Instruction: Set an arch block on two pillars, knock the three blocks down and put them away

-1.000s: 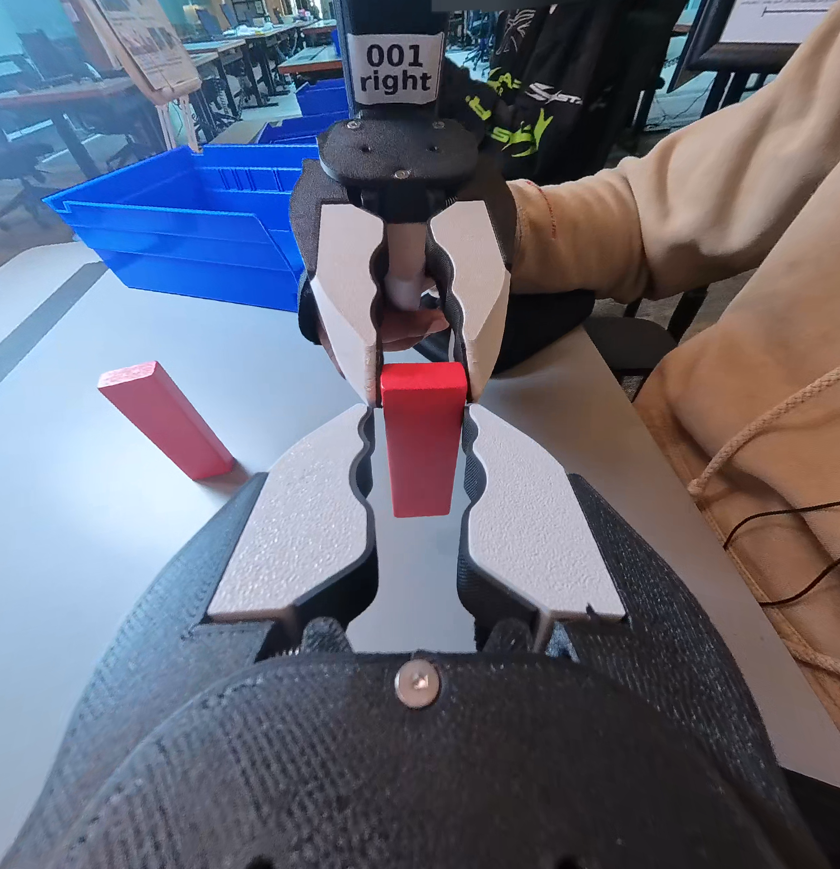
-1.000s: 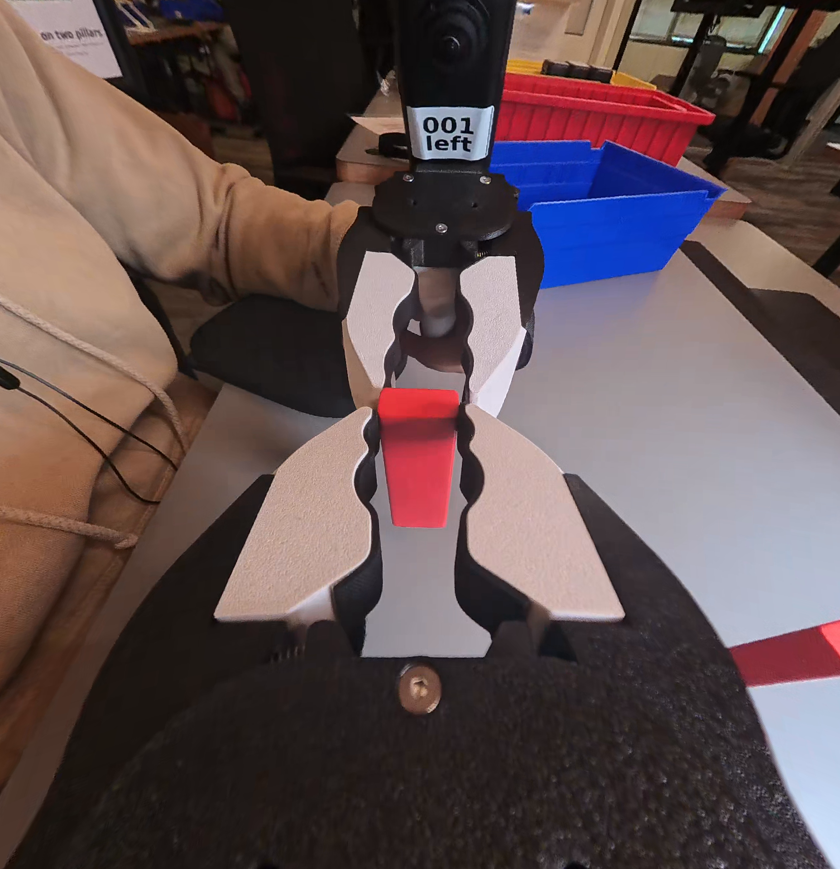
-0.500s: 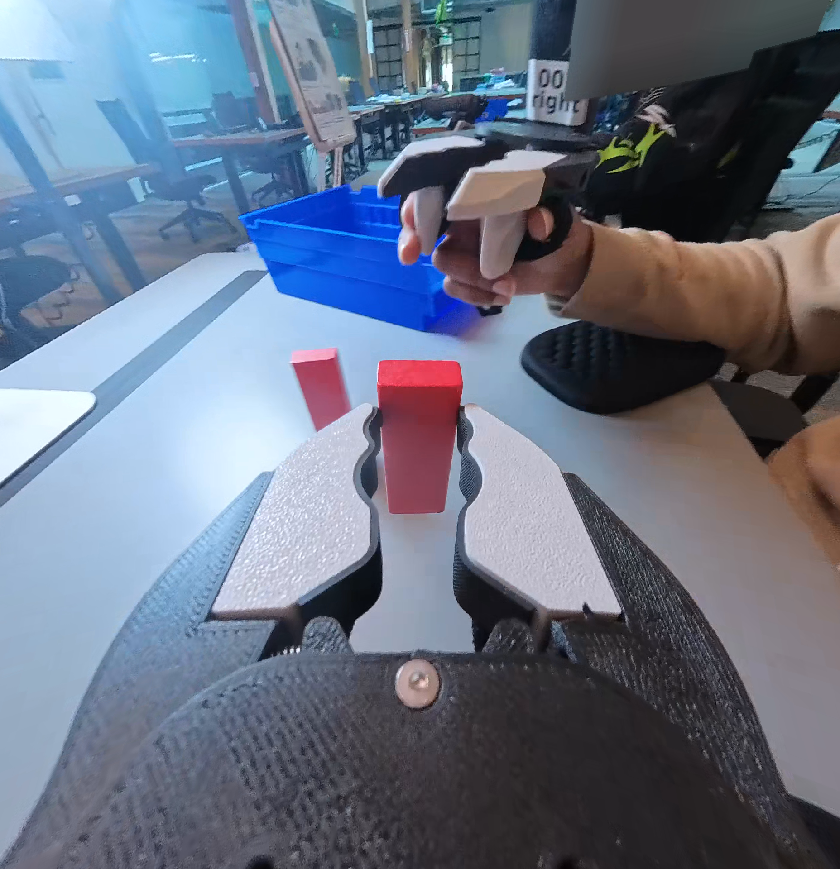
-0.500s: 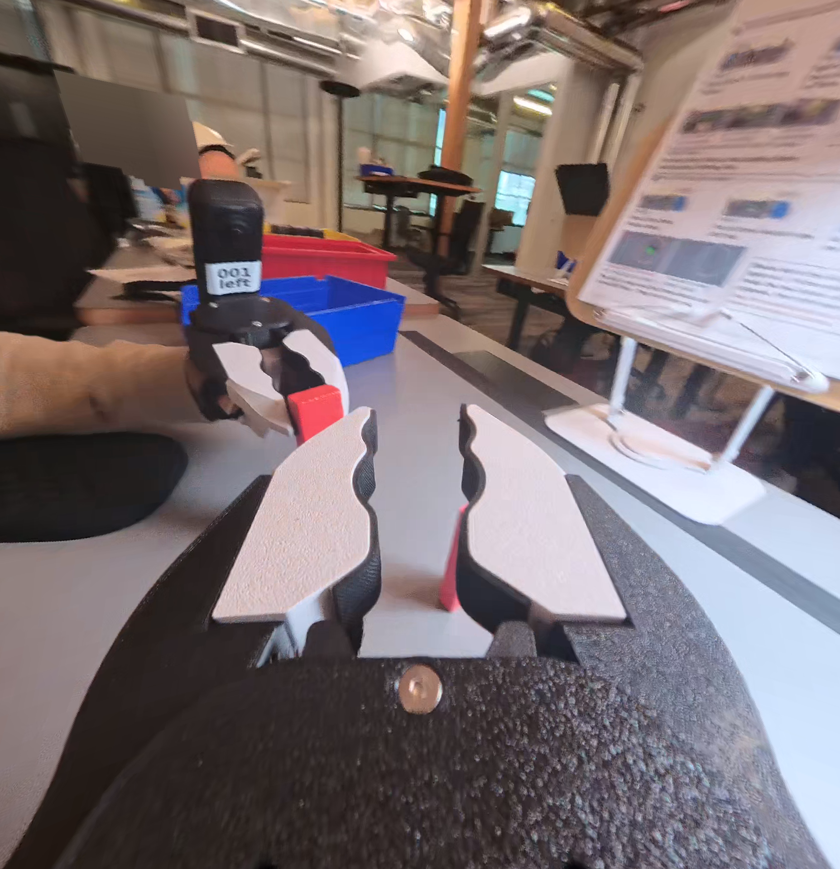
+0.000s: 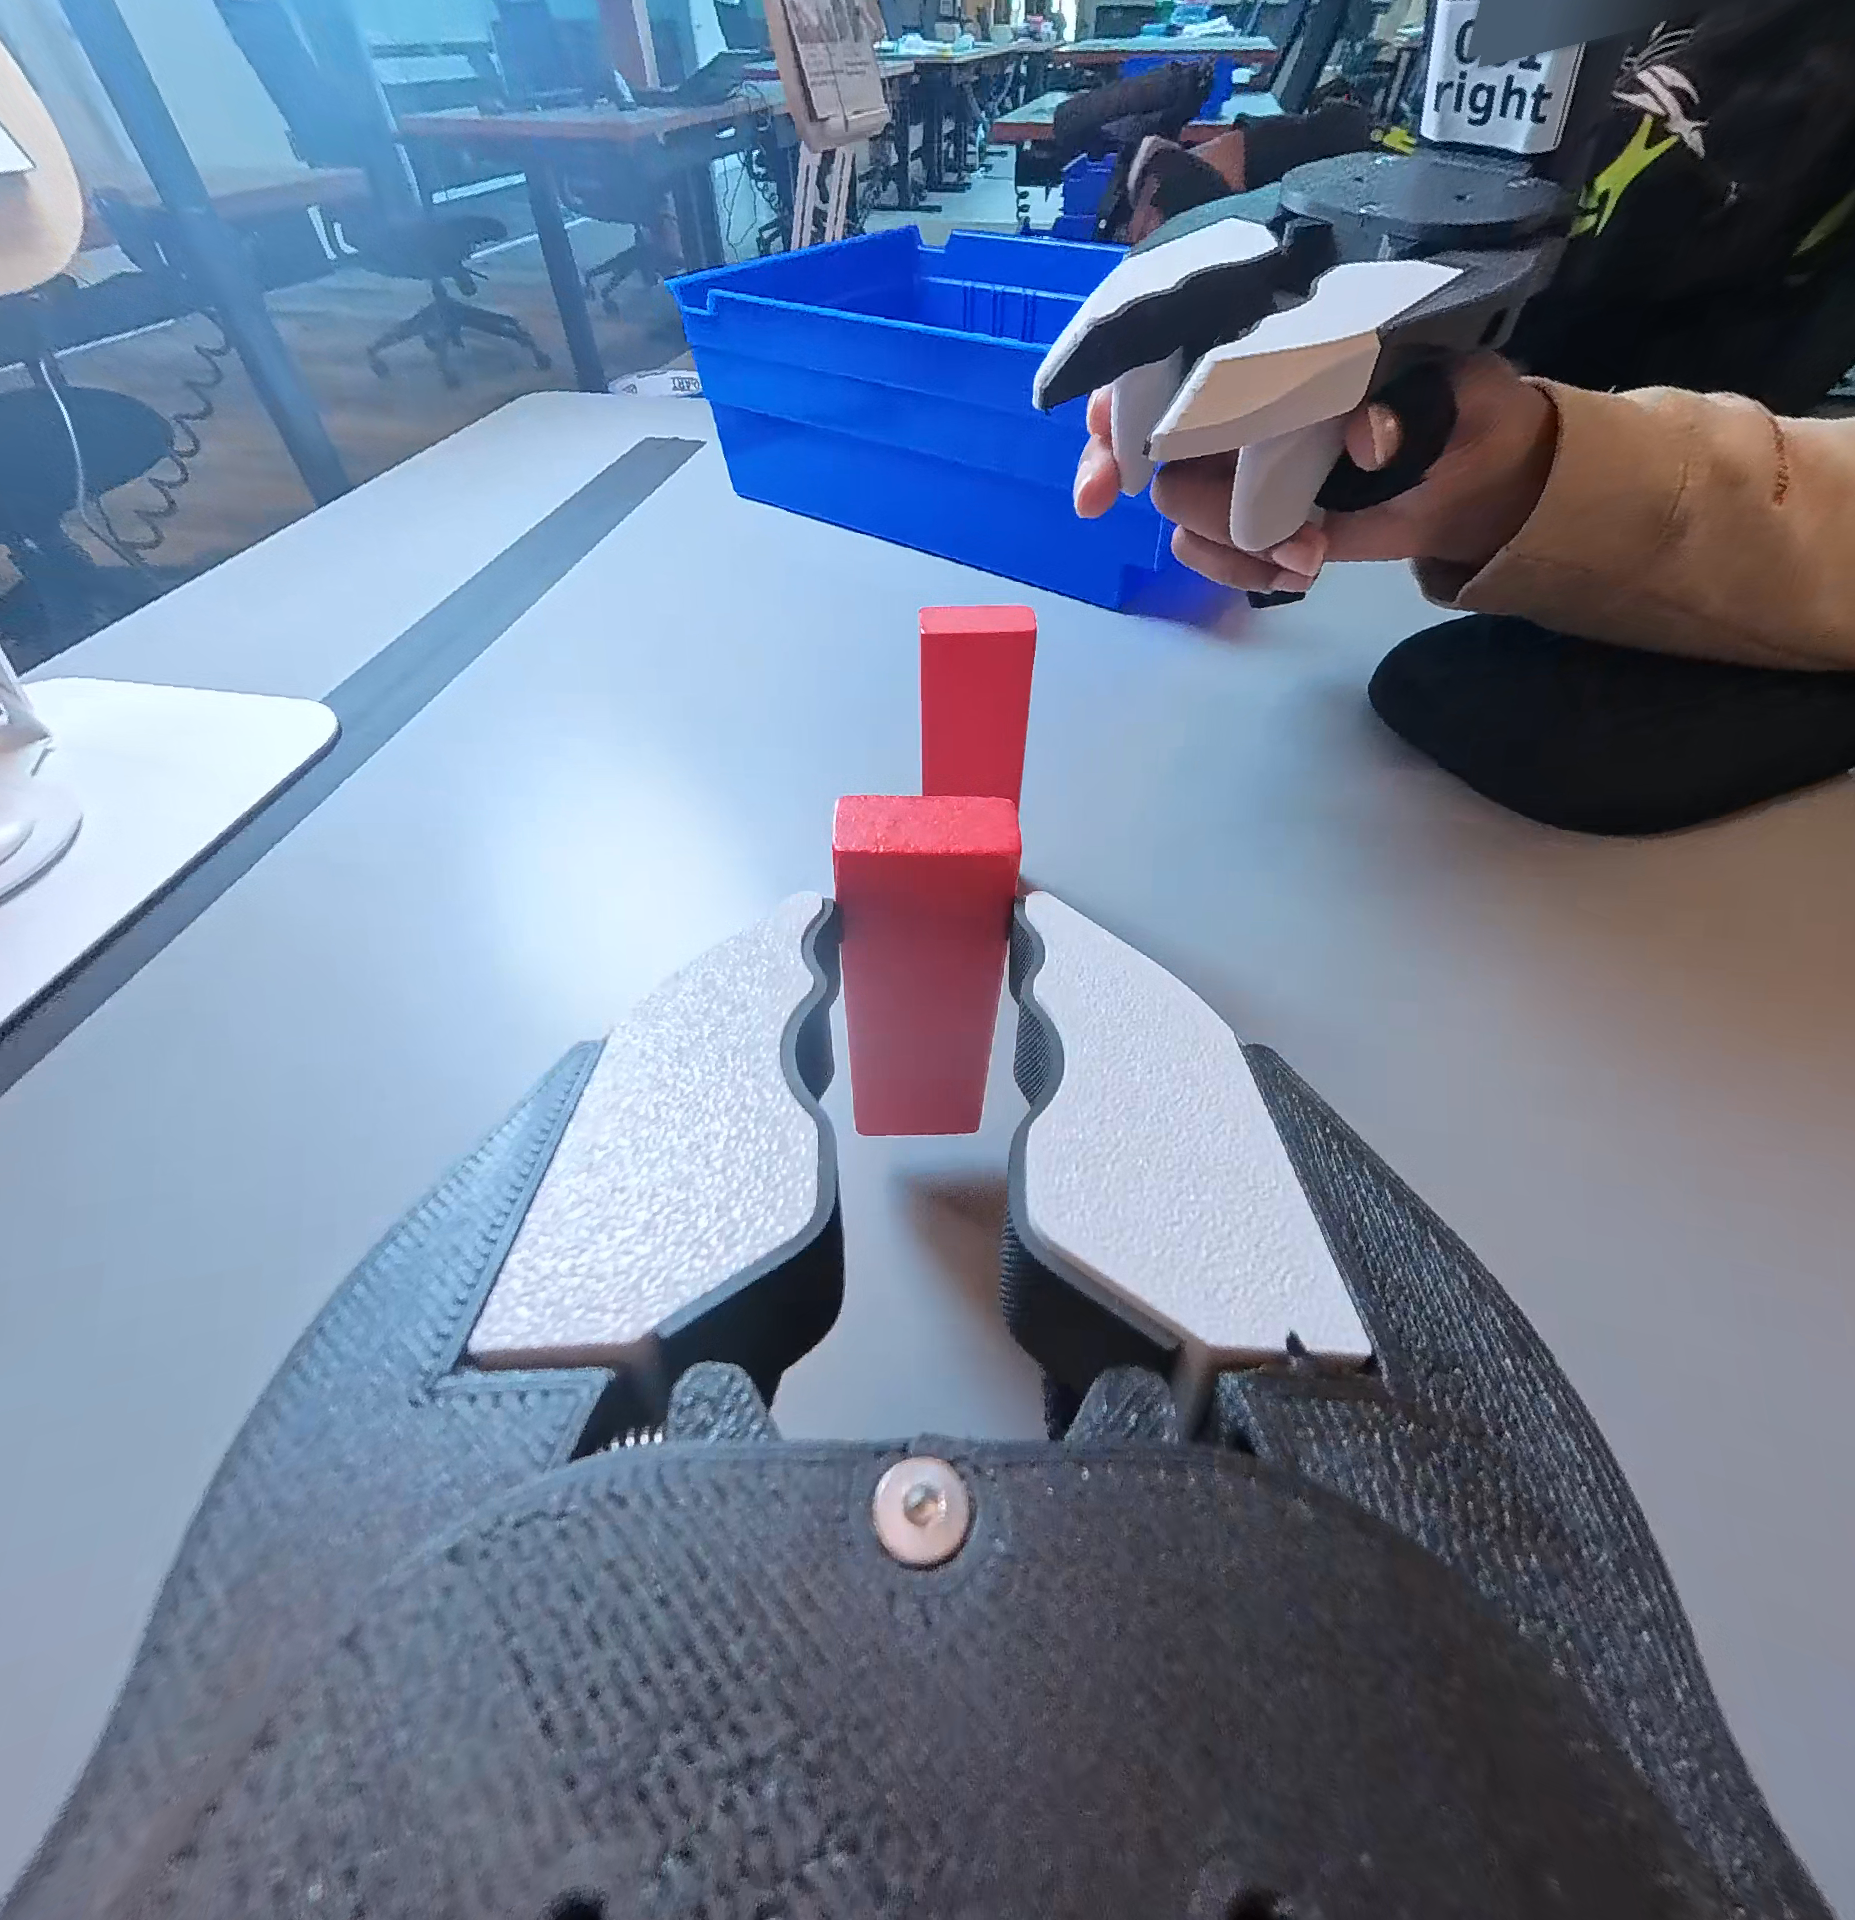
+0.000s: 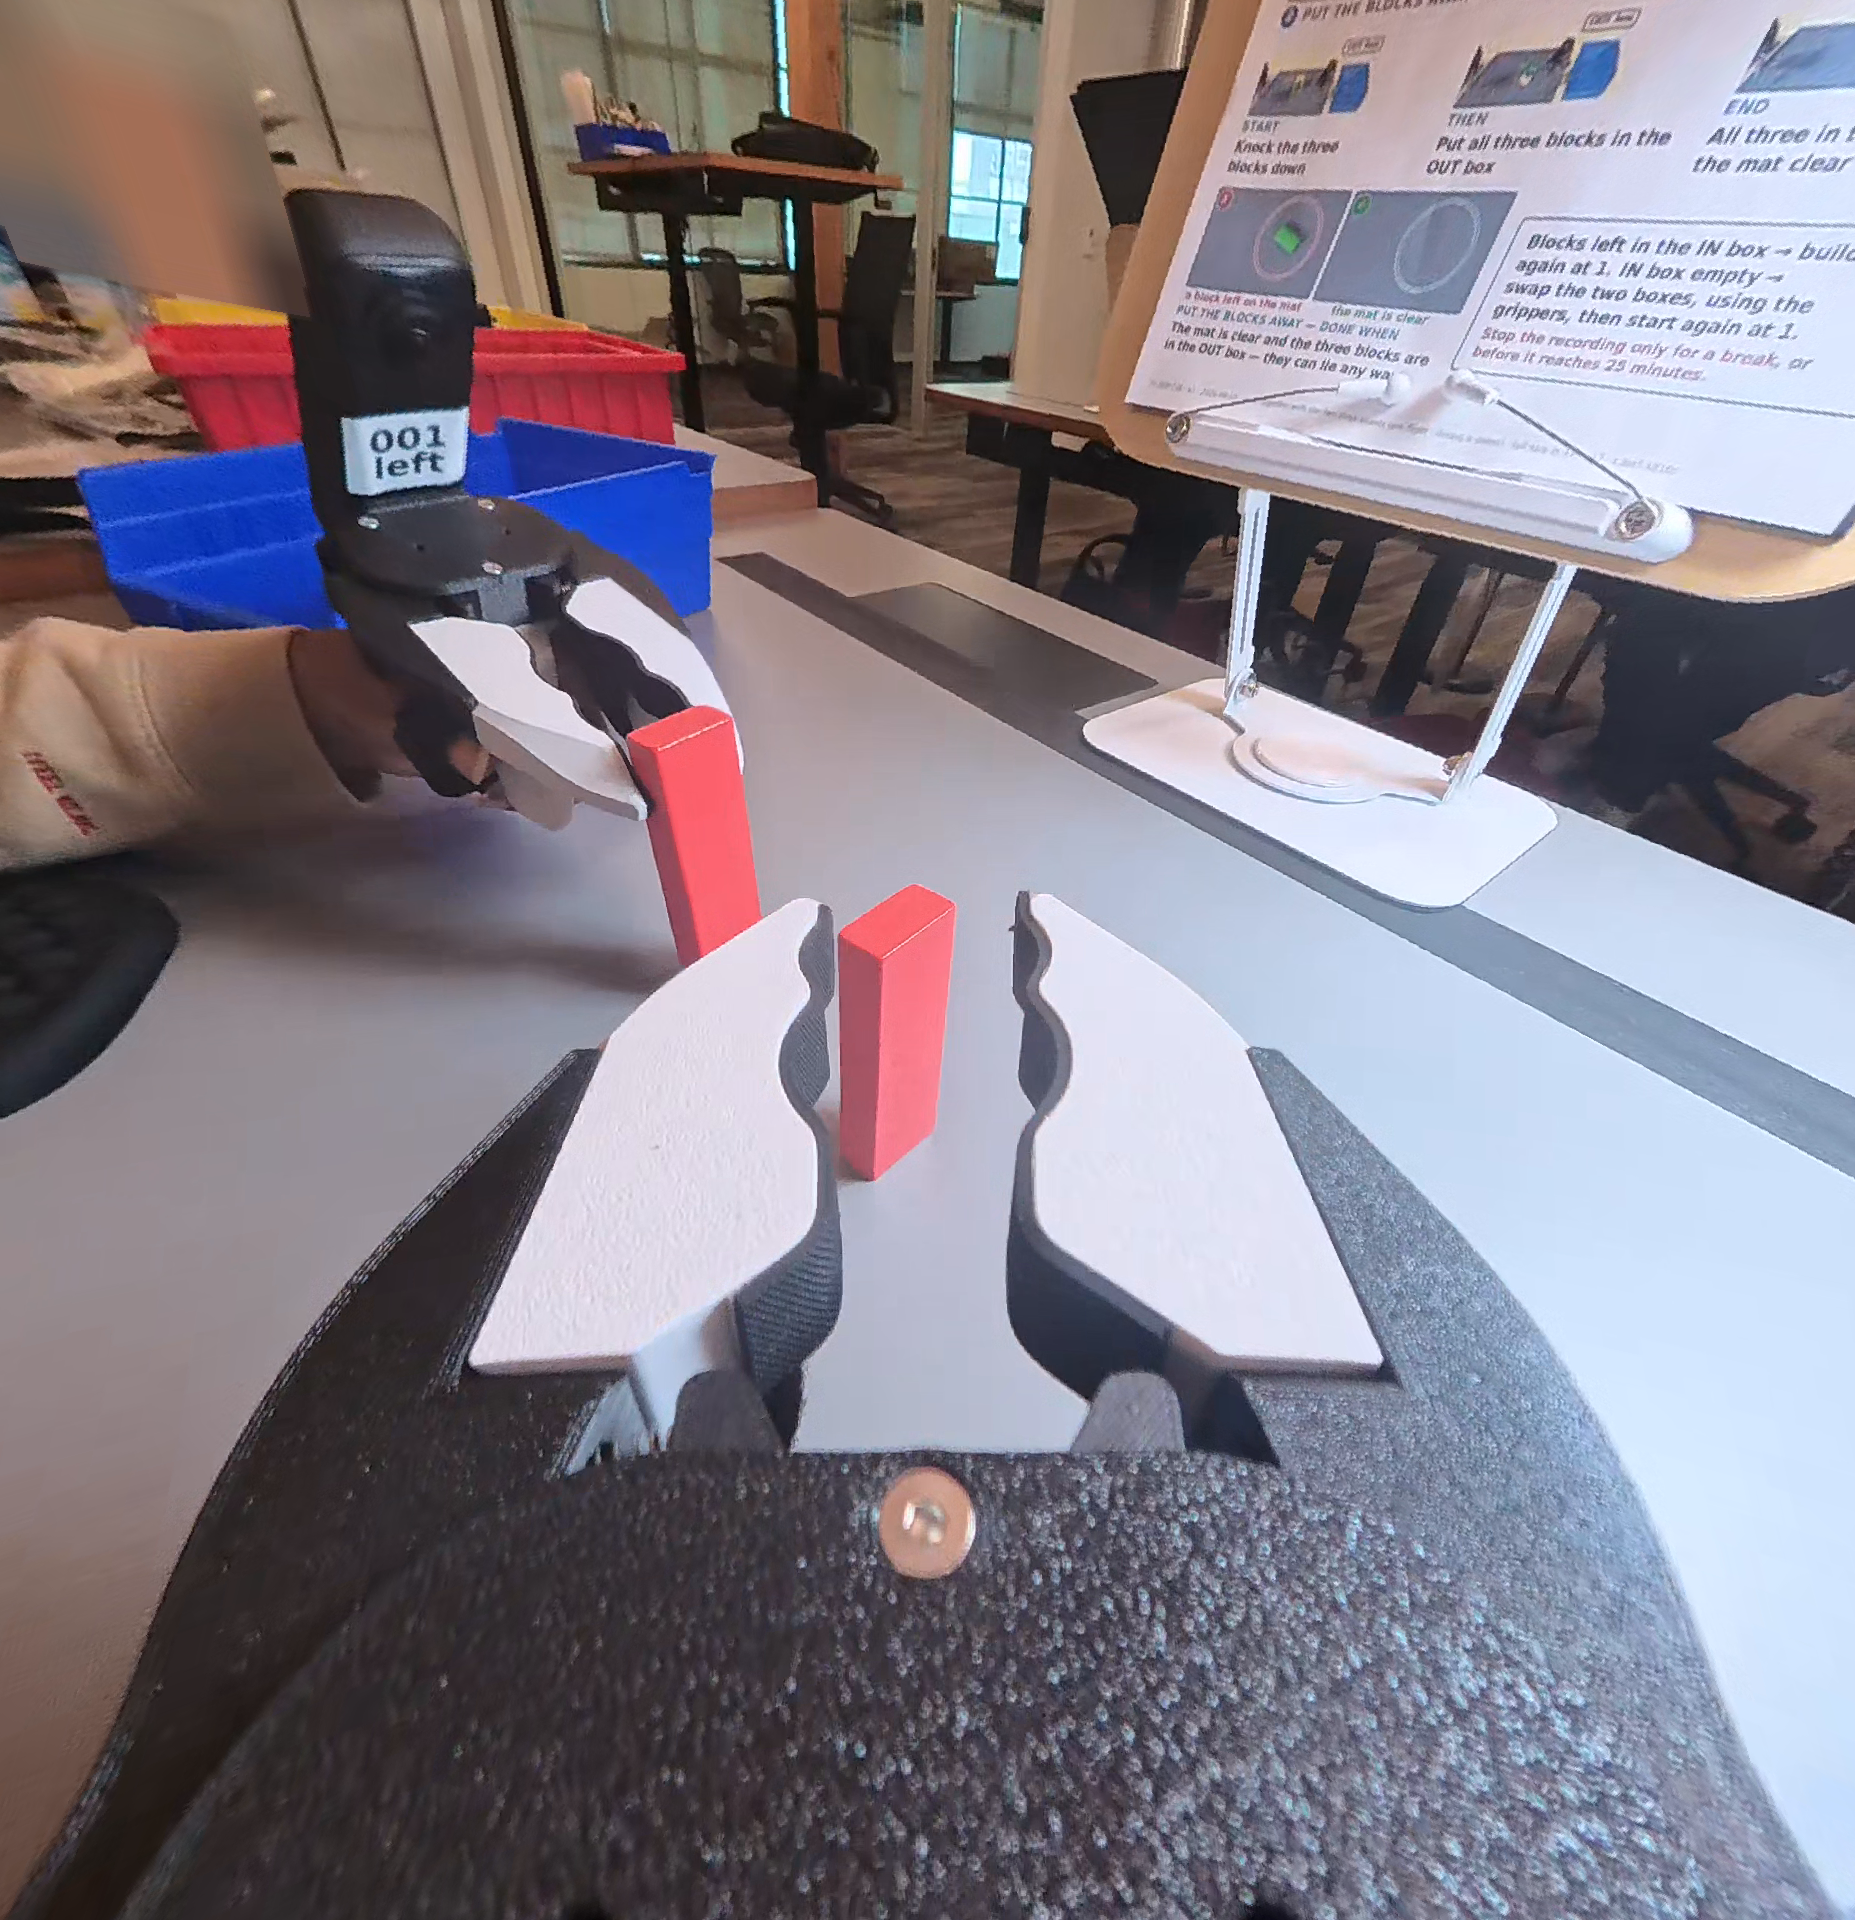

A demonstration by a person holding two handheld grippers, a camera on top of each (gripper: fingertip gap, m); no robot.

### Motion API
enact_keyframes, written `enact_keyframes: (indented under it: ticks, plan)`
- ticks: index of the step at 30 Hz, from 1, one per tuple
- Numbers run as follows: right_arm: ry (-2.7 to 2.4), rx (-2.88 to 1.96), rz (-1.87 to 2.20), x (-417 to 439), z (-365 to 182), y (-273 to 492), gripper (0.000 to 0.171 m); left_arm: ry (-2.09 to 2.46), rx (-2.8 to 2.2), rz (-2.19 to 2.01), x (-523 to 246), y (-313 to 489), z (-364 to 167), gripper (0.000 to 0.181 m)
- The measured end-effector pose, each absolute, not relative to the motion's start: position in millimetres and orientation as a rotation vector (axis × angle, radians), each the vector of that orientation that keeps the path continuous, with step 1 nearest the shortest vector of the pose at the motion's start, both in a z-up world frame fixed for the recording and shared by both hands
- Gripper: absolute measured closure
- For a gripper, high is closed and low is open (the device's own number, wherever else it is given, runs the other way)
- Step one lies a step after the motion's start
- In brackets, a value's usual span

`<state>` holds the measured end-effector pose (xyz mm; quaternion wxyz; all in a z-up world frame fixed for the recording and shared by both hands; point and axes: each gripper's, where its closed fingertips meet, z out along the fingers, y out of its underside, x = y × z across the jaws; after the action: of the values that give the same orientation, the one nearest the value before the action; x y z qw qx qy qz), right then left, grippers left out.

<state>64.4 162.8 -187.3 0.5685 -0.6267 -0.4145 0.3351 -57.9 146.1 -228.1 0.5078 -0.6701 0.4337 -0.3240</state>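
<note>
One red rectangular wooden pillar block point(image 6: 895, 1029) stands free between the spread right gripper point(image 6: 921, 925) fingers, the left gripper point(image 5: 921, 914) pinches the second red pillar block point(image 5: 921, 977) near it, and arch placement, knockdown and stowing remain.

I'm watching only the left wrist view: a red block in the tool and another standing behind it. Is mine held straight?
Observer: No. In the right wrist view the held block in the left tool is tilted, its top toward the tool.
Operator: Does the other tool hold anything?
Observer: Nothing. The right tool is open, and the standing block shows through its gap, untouched.
Operator: What's behind my tool?
Observer: Another blue bin, with a red bin beyond it.
</note>
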Motion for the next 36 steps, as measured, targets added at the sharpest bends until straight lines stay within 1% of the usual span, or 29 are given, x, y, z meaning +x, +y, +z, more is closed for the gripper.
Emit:
enact_keyframes:
  ticks: [7, 36]
  plan:
    - [-0.98, -1.496, 0.766, 64, -192, 164, 0.141, 1.083, -1.642, -0.785, -46, 143, -243, 0.15]
    - [-1.001, -1.498, 0.807, 62, -195, 160, 0.14, 1.07, -1.62, -0.792, -48, 143, -244, 0.149]
